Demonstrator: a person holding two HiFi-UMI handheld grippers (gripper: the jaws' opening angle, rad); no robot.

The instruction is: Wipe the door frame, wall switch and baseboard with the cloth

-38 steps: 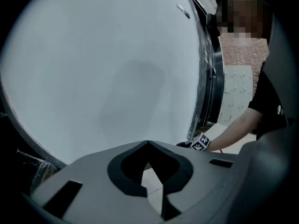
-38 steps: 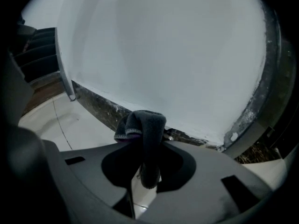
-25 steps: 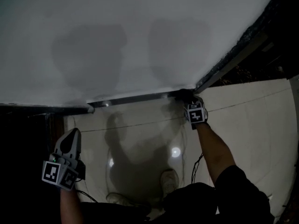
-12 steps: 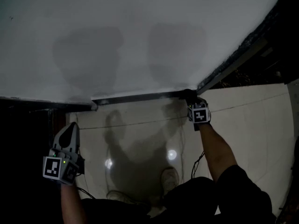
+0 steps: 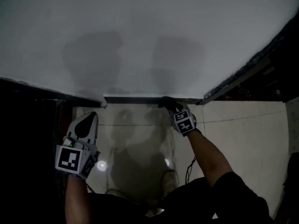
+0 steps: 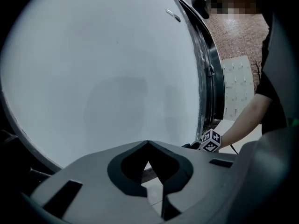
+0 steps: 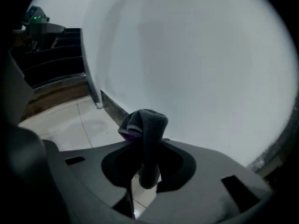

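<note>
- The wall (image 5: 140, 31) rises above the baseboard (image 5: 135, 99), the dim strip I am wiping.
- My right gripper (image 5: 176, 113) is clenched on the cloth (image 5: 167, 103) and presses it against the baseboard's right part so it rubs.
- My left gripper (image 5: 87, 122) hangs closed and empty below the baseboard's left end, out of the way.
- Left of the baseboard all is dark, possibly the doorway; no switch shows.

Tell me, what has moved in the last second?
The right claw, shut on the cloth, slid left along the baseboard, away from the corner. The left claw stayed shut and empty.
</note>
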